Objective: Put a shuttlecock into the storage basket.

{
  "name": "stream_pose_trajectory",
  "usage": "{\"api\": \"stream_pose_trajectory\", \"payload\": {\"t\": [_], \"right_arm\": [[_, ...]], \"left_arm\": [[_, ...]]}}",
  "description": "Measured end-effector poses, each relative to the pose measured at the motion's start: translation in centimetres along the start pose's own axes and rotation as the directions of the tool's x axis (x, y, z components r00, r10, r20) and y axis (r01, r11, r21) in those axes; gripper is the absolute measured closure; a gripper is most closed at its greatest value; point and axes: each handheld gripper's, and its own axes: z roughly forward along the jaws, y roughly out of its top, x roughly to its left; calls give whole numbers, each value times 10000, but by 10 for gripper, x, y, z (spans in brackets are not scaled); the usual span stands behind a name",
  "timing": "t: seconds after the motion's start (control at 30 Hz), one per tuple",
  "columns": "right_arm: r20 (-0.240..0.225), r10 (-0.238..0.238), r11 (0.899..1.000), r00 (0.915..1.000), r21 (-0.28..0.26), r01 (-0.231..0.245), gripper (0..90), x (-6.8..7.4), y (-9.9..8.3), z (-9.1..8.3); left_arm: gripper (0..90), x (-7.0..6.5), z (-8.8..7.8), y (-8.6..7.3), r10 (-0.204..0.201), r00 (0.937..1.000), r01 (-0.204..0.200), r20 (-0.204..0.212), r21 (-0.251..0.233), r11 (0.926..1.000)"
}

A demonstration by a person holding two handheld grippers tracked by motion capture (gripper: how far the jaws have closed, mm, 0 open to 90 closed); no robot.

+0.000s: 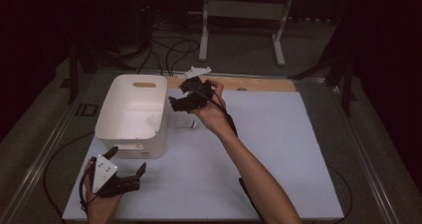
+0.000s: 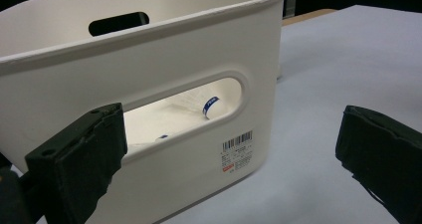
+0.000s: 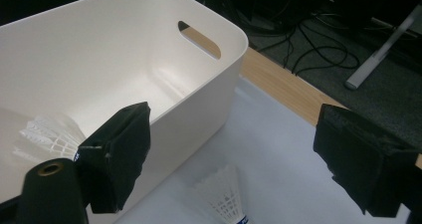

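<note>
shuttlecock (image 3: 226, 196) beside bin (image 3: 164, 119); another inside

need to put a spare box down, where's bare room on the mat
The mat lies bare right of the right gripper and its forearm, out to the right edge, and along the near edge between both arms. It is crowded by the white bin, where a shuttlecock lies and the left gripper sits.

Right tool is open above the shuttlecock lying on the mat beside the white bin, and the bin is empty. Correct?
Not quite: the white bin is not empty. The right gripper view shows a shuttlecock inside it. The rest holds: the right tool is open above the shuttlecock on the mat.
</note>
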Motion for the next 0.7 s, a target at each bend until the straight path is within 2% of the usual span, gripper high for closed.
{"api": "stream_pose_trajectory", "payload": {"t": [0.7], "right_arm": [[252,382,9986,9990,343,-391,152,-7,-12,20]], "left_arm": [[2,0,0,0,-12,10000,12,4,-5,10000]]}}
